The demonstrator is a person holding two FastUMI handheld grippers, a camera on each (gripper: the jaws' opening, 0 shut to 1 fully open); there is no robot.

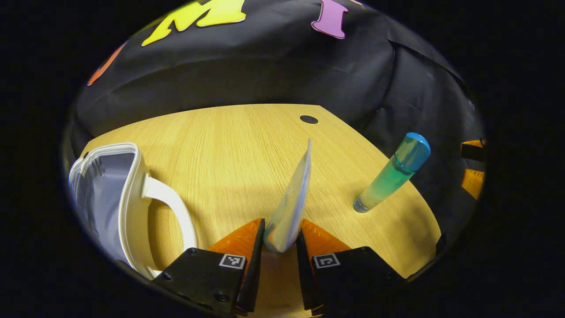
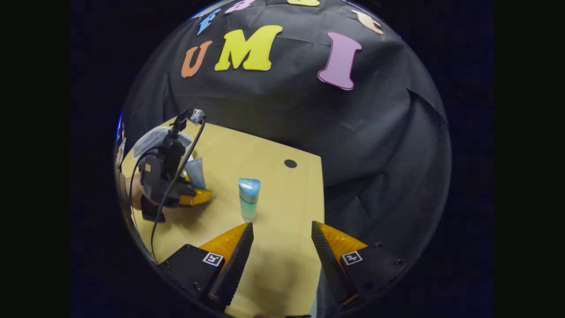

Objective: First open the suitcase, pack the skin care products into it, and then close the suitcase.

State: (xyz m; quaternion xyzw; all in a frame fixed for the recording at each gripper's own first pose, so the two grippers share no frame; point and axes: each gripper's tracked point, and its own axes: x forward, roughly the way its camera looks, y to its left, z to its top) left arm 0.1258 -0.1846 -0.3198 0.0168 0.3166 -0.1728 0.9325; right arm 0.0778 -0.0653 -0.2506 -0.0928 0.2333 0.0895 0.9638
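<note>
Two products were left outside the suitcase (image 1: 110,198). One, a flat tube (image 1: 289,203), I held pinched by its lower end in my left gripper (image 1: 280,238), both fingers pressing it, its crimped edge pointing away from me so it could slide in edgewise. The suitcase lay open just to that gripper's left, handle (image 1: 174,207) toward me, ready to receive it. The other, a blue-capped bottle (image 2: 249,198), stood upright on the wooden table (image 2: 282,194), apart from the tube. My right gripper (image 2: 282,247) hung wide and empty before the bottle, likely lined up for it.
</note>
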